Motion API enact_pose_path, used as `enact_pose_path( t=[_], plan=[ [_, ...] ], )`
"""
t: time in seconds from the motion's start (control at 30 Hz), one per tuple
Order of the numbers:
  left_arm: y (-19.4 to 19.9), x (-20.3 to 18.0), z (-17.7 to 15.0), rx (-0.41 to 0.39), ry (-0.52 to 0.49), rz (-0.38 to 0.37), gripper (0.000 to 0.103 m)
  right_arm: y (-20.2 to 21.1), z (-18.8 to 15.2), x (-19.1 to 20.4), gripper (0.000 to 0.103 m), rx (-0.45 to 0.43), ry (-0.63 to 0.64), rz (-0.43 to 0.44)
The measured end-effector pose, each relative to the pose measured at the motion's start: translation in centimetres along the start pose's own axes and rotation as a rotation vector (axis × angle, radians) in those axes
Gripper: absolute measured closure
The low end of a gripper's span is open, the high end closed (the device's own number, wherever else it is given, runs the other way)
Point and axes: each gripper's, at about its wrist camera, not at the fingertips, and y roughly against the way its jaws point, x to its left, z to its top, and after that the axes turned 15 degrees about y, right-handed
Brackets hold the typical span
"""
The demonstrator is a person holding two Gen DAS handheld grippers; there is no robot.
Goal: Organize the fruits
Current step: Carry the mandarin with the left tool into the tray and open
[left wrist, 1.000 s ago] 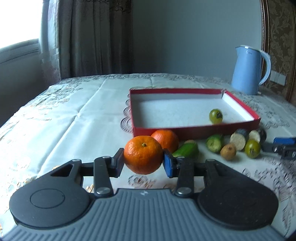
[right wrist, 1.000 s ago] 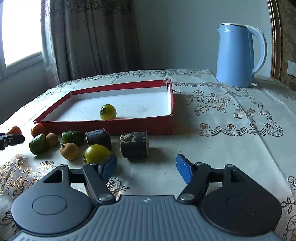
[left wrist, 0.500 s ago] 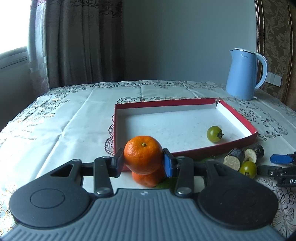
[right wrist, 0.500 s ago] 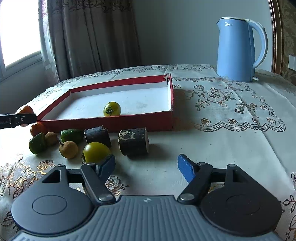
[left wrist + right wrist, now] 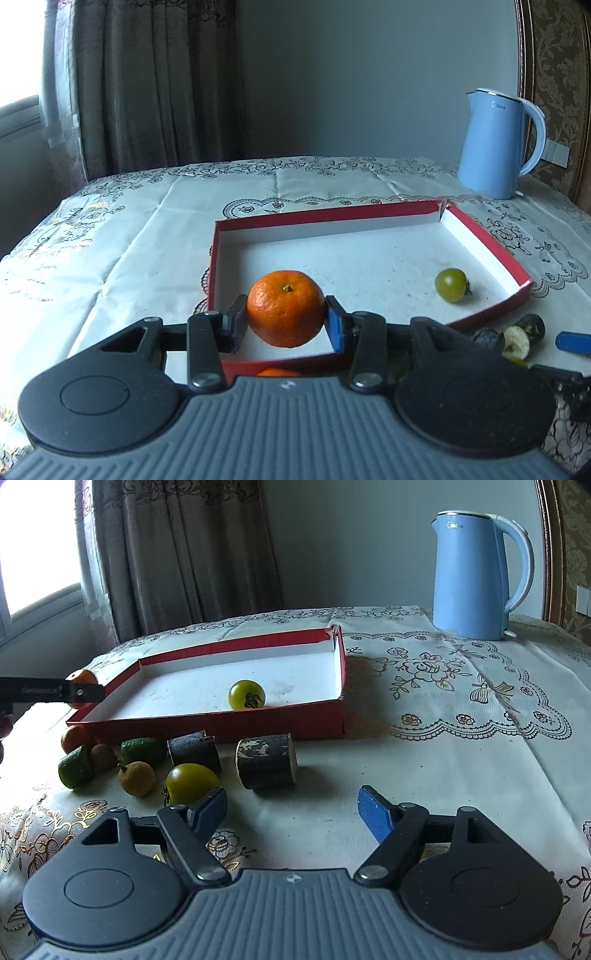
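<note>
Over red tray [image 5: 487, 240]: left gripper [image 5: 286, 317], clamped on orange [image 5: 285, 308], has carried it from fruit pile to tray's near edge; drop seems next. Right gripper [image 5: 291, 808] empty, jaws widening beside green tomato [image 5: 190, 782].

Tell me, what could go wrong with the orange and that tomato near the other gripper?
1. The left gripper holds the orange above the red tray's near edge; released from up there, it may roll into the green tomato inside.
2. The right gripper is opening, empty, with one finger right by the loose tomato; a nudge might send it rolling into the neighbouring fruit.
</note>
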Motion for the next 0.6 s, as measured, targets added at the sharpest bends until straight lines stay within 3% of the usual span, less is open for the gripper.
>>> enact_pose_path(
  t=[0.6],
  plan=[
    [-6.2,-0.2,2.2,0.083,0.010,0.107,0.064,0.1,0.1,-0.1,0.025,0.000,-0.006,0.004]
  ],
)
